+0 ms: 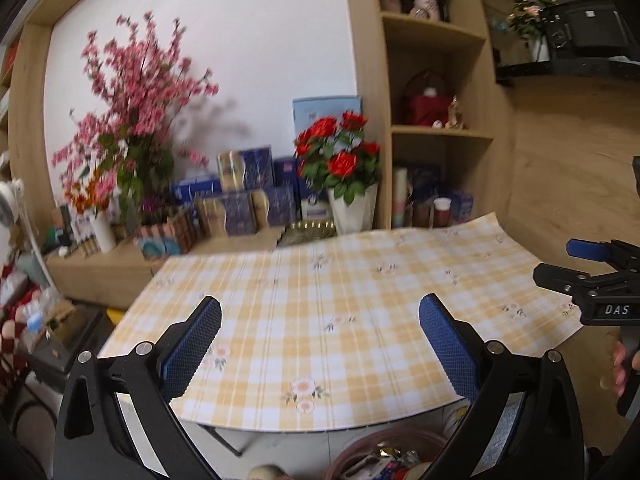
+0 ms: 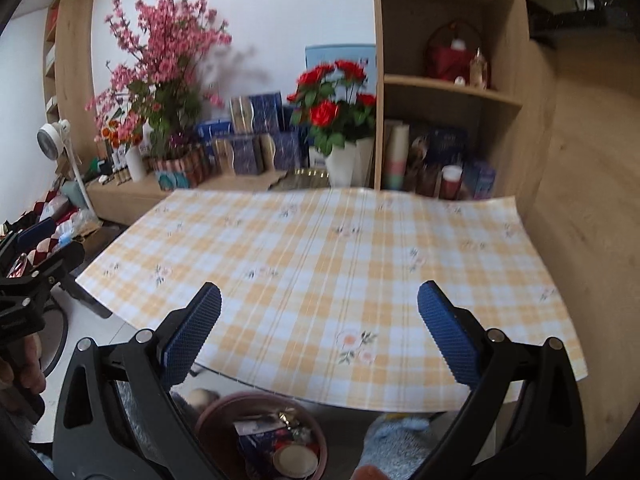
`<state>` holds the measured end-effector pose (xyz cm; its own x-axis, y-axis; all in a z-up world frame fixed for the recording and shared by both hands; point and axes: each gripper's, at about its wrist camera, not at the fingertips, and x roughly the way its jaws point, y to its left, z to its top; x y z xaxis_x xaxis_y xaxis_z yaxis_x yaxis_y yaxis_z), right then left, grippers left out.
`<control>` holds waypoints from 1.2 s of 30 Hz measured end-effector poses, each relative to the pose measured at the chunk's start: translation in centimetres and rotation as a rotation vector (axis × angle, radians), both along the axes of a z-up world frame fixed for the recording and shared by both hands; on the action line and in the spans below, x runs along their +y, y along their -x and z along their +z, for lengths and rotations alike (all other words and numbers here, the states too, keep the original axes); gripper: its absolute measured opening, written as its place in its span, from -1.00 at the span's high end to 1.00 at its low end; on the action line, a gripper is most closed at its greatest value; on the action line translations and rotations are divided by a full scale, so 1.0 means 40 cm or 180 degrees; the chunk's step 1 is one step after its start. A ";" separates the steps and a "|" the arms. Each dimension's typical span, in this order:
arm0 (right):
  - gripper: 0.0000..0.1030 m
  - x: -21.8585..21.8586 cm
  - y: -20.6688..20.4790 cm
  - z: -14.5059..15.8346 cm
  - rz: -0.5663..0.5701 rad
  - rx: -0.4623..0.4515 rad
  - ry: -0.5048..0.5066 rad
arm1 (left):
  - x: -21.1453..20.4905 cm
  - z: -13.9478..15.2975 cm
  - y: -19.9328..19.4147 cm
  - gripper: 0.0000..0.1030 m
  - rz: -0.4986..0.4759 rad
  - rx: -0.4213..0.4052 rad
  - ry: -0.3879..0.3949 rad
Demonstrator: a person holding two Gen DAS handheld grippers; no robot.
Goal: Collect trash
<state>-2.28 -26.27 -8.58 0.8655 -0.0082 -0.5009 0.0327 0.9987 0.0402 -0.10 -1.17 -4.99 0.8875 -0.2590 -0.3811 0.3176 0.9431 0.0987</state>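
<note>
Below the checked surface (image 2: pixel 320 248) the bin (image 2: pixel 260 436) already holds trash; left gripper (image 1: pixel 320 340) and right gripper (image 2: pixel 320 328) hover, jaws spread, empty — apparently done.

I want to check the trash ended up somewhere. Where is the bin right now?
The round pinkish-brown trash bin sits on the floor below the near edge of the yellow checked tablecloth, bottom centre in the right wrist view, holding wrappers.
</note>
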 end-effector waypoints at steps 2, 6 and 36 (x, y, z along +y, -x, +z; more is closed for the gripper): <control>-0.89 0.003 0.004 0.011 -0.0026 -0.0021 0.0042 | -0.010 0.021 0.015 -0.88 0.0007 -0.0073 -0.0062; -0.89 0.001 0.015 0.026 -0.0063 -0.0033 0.0051 | -0.017 0.041 0.026 -0.88 -0.0005 -0.0037 -0.0039; -0.89 0.007 0.038 0.028 -0.0045 -0.0031 0.0004 | -0.009 0.057 0.038 -0.88 0.0044 -0.0025 -0.0032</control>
<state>-3.81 -25.97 -7.46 0.8701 -0.0210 -0.4925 0.0464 0.9981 0.0395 -1.63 -1.53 -2.73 0.8939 -0.2429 -0.3766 0.3038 0.9463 0.1106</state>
